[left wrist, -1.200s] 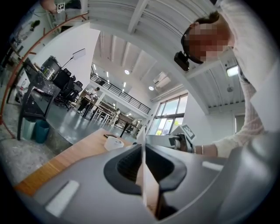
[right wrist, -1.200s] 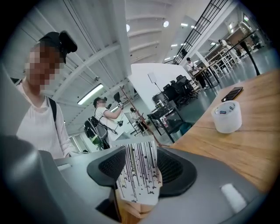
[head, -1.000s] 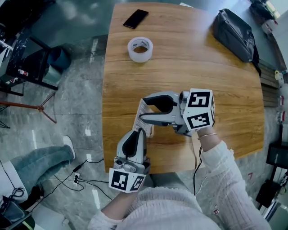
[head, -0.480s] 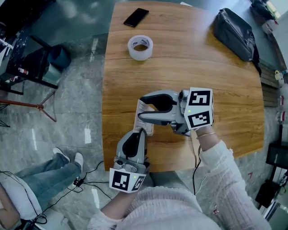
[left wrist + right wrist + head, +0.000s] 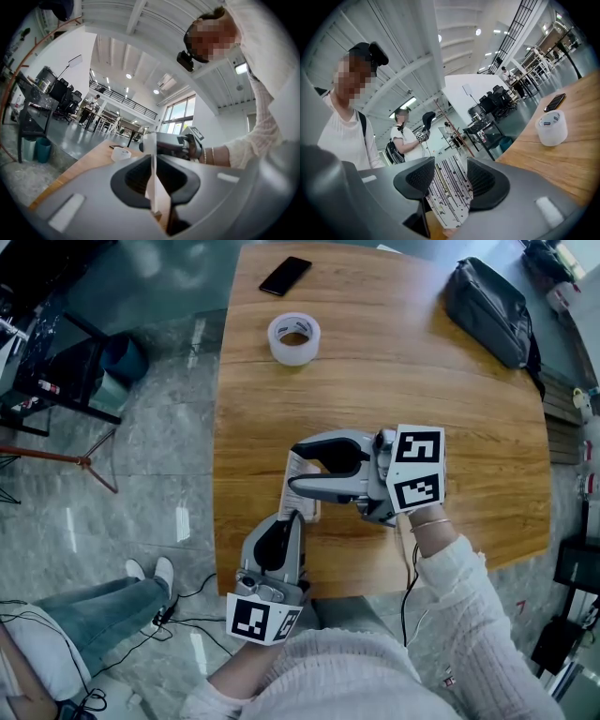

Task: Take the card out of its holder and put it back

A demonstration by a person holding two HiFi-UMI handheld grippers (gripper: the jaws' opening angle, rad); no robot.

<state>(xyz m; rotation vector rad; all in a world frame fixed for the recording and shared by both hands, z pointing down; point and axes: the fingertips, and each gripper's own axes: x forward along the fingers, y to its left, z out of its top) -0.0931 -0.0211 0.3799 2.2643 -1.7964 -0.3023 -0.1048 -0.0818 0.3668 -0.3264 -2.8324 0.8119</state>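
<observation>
Tongs of the left gripper (image 5: 295, 515) and right gripper (image 5: 293, 472) both clamp the striped card holder (image 5: 449, 190).

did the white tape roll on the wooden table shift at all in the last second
No. The translucent white tape roll keeps the same gap below the black phone and the same spot near the round wooden table's left edge.

card holder (image 5: 449, 194) | white, dark stripes (some dots) | turned on edge
</observation>
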